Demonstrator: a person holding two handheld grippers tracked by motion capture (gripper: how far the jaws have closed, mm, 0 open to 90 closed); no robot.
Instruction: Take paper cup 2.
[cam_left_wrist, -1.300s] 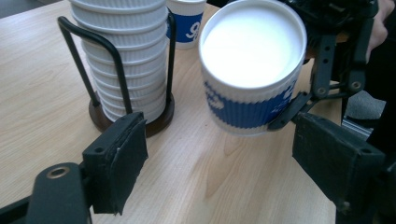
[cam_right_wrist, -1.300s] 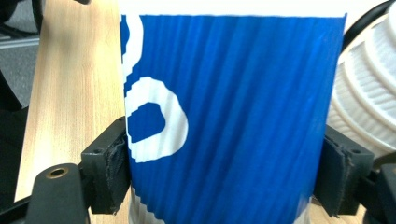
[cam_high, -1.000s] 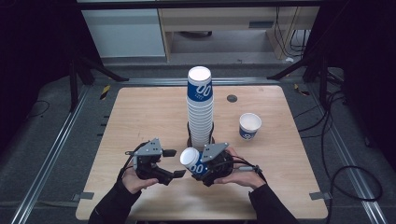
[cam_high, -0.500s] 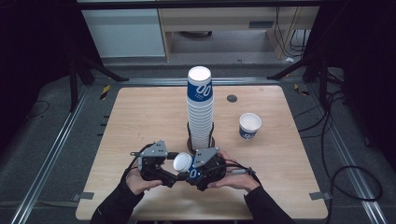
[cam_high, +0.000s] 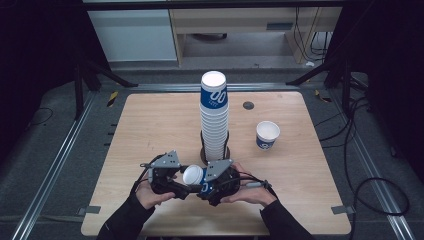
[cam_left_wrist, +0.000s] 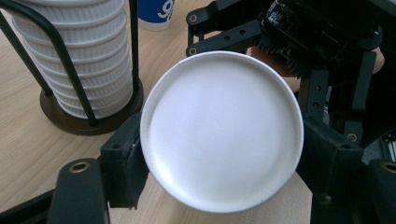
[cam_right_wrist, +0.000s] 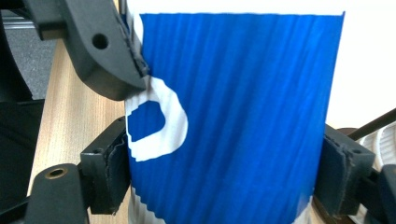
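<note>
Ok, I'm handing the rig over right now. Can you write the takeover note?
Left gripper: jaws have just been closing on the white round end of the blue cup, pads against its rim.
Right gripper: shut on the same cup, around its blue wall.
Things: the cup is held on its side above the near edge of the table. The tall cup stack sits in its wire holder at the centre. One single cup stands upright to the right.
Done: one cup set out; a second gripped by both.
Left: probably release one gripper and place this cup, then go on with the stack.
</note>
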